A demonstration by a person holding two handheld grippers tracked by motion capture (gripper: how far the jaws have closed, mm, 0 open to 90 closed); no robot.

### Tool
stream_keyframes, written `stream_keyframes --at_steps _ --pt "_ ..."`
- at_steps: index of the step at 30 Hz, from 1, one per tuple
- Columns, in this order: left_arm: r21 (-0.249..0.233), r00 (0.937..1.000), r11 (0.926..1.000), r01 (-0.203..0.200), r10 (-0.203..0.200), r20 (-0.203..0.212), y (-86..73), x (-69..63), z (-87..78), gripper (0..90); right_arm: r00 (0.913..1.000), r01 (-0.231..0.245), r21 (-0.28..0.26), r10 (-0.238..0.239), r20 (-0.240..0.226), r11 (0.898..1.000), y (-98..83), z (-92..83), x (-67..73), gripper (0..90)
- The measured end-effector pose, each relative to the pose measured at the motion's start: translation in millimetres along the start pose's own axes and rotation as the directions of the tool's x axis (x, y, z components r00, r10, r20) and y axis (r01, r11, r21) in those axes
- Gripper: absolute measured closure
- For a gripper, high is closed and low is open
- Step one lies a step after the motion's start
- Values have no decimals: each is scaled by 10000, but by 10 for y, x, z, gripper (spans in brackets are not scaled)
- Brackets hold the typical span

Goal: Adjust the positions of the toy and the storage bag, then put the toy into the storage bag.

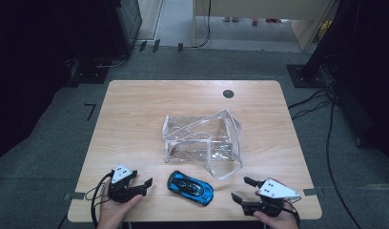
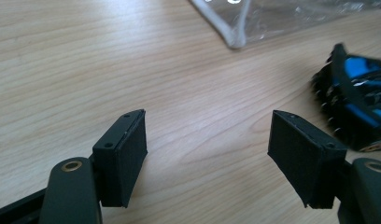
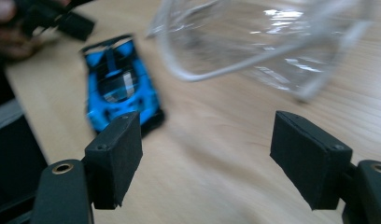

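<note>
While both of my grippers sit low at the near edge of the wooden table (image 1: 135, 109), each has its jaws spread wide with nothing between them. My left gripper (image 1: 141, 183) is just to the left of the blue toy car (image 1: 190, 187). In the left gripper view the car's dark end (image 2: 354, 100) lies just beyond and to the right of my right-hand pad (image 2: 298, 156), close but apart from it. My right gripper (image 1: 243, 189) faces the car from its other end, a little farther off. In the right gripper view the car (image 3: 121, 86) lies past my left-hand pad (image 3: 121, 151), blurred.

I judge the car to be small, rigid and light, with a smooth painted shell that could slip. Pinching across its flanks near the middle looks like the surest hold, since the body is narrowest there and the pads would sit flat.

Farther out, just beyond the car, stands the clear plastic bag (image 1: 202, 140), with white piping along its edges and a loop handle drooping towards the car. It looks thin, floppy and glossy, so it should crumple easily. The piping or handle seems the better place to grip.

No brand, label or writing is legible on the car or the bag.
</note>
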State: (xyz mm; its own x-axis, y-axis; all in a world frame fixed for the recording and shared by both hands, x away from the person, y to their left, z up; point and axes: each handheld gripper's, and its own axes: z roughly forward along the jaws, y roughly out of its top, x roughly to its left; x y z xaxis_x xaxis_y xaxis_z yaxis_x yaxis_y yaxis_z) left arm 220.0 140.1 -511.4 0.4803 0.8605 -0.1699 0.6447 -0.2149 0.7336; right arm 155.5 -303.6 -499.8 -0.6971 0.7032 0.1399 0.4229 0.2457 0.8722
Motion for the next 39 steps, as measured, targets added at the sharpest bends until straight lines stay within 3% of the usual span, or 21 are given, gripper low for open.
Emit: stream_keyframes --at_steps 2,3,7,11,14,19,20,21,25,27,28,32,36,39 --pt "4 9999 9999 102 -102 16 4 27 10 284 9986 369 194 -361 -397 9991 8 102 107 246" --pt "12 9999 9999 149 -149 45 3 33 17 286 9945 787 443 -753 -733 9959 13 200 196 250" --pt "77 10000 9999 -65 65 41 0 0 24 307 9869 1252 902 -1147 -1133 9880 6 372 300 252" --pt "75 9999 9999 -126 126 96 3 -30 38 316 9856 1390 1002 -1277 -1112 9852 2 439 338 251" --pt "123 9991 9990 -422 421 62 5 -75 56 327 9836 1506 1019 -1387 -1155 9833 17 482 369 250" --pt "88 9982 9987 -497 493 340 15 -123 81 360 9835 1638 1210 -1525 -975 9790 36 537 397 225" --pt "92 9976 9983 -571 567 400 15 -137 86 403 9814 1784 1539 -1645 -987 9718 50 557 421 156" --pt "71 9971 9979 -650 647 398 14 -153 93 423 9785 1924 1608 -1767 -1066 9681 56 564 430 150" --pt "45 9945 9959 -900 896 541 15 -189 111 528 9771 1975 1642 -1805 -1126 9665 79 602 459 144" --pt "51 9934 9958 -915 909 696 14 -200 116 605 9760 2102 1697 -1965 -938 9628 86 643 485 142" --pt "19 9917 9969 -785 779 1023 8 -212 127 664 9748 2213 1747 -2125 -680 9594 90 679 512 143" --pt "12 9874 9955 -949 940 1273 0 -264 143 708 9738 2273 1846 -2216 -510 9562 92 717 532 143" --pt "45 9812 9931 -1172 1151 1551 5 -360 180 743 9792 2031 1943 -1995 -379 9597 106 797 510 154" --pt "64 9774 9908 -1353 1324 1646 12 -425 206 761 9733 2295 1929 -2263 -388 9540 117 855 564 181"
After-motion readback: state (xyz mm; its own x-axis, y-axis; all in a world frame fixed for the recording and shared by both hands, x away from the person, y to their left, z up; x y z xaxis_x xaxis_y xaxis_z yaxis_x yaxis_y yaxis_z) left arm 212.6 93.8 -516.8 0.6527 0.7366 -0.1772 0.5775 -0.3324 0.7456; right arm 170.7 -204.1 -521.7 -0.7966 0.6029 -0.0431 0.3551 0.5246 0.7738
